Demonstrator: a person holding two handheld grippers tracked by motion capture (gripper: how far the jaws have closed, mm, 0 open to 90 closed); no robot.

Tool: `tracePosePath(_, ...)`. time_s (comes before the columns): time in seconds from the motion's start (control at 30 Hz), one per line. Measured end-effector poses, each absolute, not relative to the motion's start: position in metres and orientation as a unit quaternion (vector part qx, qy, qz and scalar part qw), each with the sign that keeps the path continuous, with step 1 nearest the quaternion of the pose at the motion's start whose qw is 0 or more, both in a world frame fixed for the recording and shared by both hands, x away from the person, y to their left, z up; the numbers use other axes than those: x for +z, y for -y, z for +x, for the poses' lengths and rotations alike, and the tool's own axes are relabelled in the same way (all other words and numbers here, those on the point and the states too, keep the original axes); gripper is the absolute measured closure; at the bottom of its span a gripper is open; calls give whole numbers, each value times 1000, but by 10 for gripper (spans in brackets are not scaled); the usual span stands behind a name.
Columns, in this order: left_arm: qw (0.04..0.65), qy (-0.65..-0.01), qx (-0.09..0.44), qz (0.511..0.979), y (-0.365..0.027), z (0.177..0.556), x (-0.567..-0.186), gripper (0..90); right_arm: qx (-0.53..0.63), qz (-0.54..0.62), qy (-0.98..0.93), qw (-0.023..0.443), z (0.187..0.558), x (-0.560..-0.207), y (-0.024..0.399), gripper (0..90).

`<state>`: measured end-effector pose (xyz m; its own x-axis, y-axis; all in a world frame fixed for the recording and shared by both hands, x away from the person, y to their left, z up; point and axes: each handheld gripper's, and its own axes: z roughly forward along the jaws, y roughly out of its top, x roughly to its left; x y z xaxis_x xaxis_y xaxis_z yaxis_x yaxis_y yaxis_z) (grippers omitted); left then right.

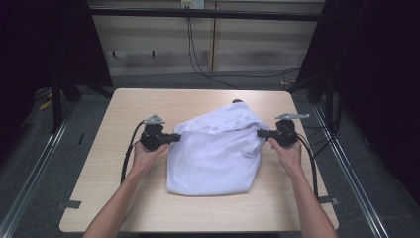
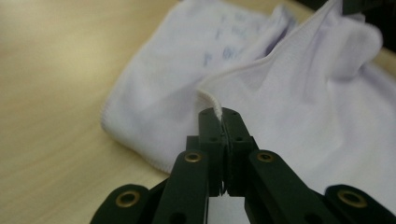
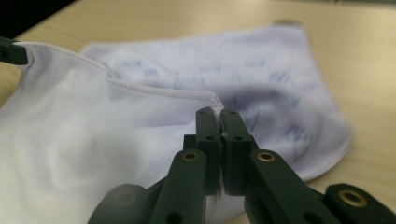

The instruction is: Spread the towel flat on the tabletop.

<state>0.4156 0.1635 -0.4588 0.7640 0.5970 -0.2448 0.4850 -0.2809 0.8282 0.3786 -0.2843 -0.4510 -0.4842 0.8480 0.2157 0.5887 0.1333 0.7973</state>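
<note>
Left gripper (image 1: 174, 137) and right gripper (image 1: 261, 133) each pinch a hem of the white cloth (image 1: 214, 153) on the worktop (image 1: 124, 109), fingers closed tight.

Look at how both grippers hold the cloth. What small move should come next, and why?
Probably carry both grippers forward together, laying the held edge over the far part. The left gripper and right gripper are each shut on the hem of the white cloth, with that edge stretched between them and lifted off the table, while the printed far part lies flat beyond it.
</note>
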Motion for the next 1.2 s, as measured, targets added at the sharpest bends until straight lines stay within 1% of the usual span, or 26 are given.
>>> tracePosePath(0.07,524,-336,58,781,-168,414,-442,890,462,475,-731,163,374,-424,291,880)
tracePosePath(0.17,555,-323,64,764,-177,412,-416,890,484,469,-717,180,368,-393,300,880)
tracePosePath(0.23,571,-322,75,751,-184,411,-396,890,481,462,-721,190,369,-371,309,880)
tracePosePath(0.3,594,-315,76,736,-189,410,-376,890,501,457,-710,192,368,-353,315,880)
tracePosePath(0.33,598,-308,81,735,-189,408,-366,890,512,454,-704,191,367,-344,316,880)
tracePosePath(0.4,607,-293,89,734,-189,404,-347,890,518,443,-703,205,366,-326,316,880)
tracePosePath(0.43,614,-287,93,730,-190,402,-338,890,530,434,-696,214,364,-309,316,880)
tracePosePath(0.47,619,-280,97,727,-191,400,-328,890,530,434,-696,214,364,-309,316,880)
tracePosePath(0.5,630,-274,100,720,-193,397,-318,890,553,424,-683,216,358,-292,318,880)
tracePosePath(0.53,639,-268,101,714,-195,395,-308,890,553,424,-683,216,358,-292,318,880)
tracePosePath(0.57,640,-262,109,714,-196,392,-298,890,563,416,-679,220,354,-282,317,880)
tracePosePath(0.6,639,-255,121,715,-196,389,-288,890,578,401,-672,232,345,-263,316,880)
tracePosePath(0.63,645,-249,124,712,-197,386,-279,890,578,401,-672,232,345,-263,316,880)
tracePosePath(0.67,650,-242,125,709,-198,382,-270,890,585,392,-669,237,340,-254,316,879)
tracePosePath(0.7,654,-235,138,706,-200,375,-261,890,594,385,-664,241,334,-244,316,879)
tracePosePath(0.8,659,-212,142,708,-201,358,-250,890,612,361,-657,254,315,-221,316,880)
tracePosePath(0.87,655,-199,133,717,-203,344,-254,890,610,351,-664,255,301,-220,317,879)
tracePosePath(0.93,642,-190,128,731,-205,330,-270,890,601,352,-675,243,288,-235,319,880)
tracePosePath(1.07,623,-198,75,753,-209,305,-322,889,597,358,-691,194,251,-296,324,879)
tracePosePath(1.13,620,-211,36,755,-210,300,-347,889,586,368,-701,173,234,-330,326,879)
tracePosePath(1.2,604,-220,18,766,-207,293,-368,889,585,389,-699,138,223,-359,329,879)
